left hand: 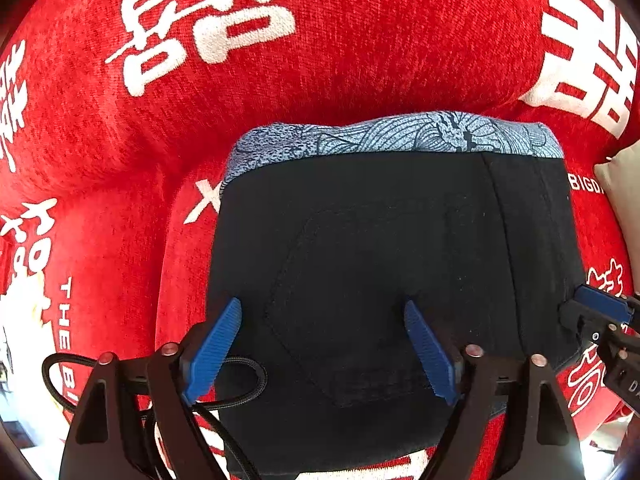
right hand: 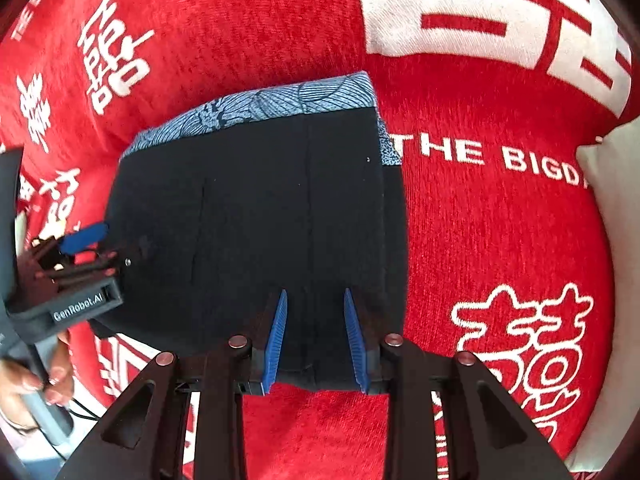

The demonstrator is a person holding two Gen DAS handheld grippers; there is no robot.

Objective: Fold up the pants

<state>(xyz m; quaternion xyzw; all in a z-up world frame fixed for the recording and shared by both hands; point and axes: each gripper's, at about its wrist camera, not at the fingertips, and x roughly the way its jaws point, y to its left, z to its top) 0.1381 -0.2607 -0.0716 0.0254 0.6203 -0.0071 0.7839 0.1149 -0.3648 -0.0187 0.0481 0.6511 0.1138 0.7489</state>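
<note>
Dark folded pants [left hand: 380, 260] lie in a compact rectangle on the red cover, with a blue patterned lining strip [left hand: 400, 136] showing along the far edge. My left gripper [left hand: 322, 303] hovers over the near half of the pants, its blue fingers wide apart and holding nothing. In the right wrist view the pants [right hand: 260, 208] sit left of centre. My right gripper [right hand: 314, 292] stands over their near right edge, its jaws a little apart with no cloth pinched between the pads. The left gripper [right hand: 80, 240] shows at the pants' left edge, and the right gripper [left hand: 600, 308] at their right edge.
A red cover with white characters [left hand: 320, 60] drapes over the soft surface all round the pants. A beige cushion [right hand: 612, 200] lies at the right. A black cable [left hand: 240, 384] loops near my left fingers. A person's hand [right hand: 24, 380] holds the left handle.
</note>
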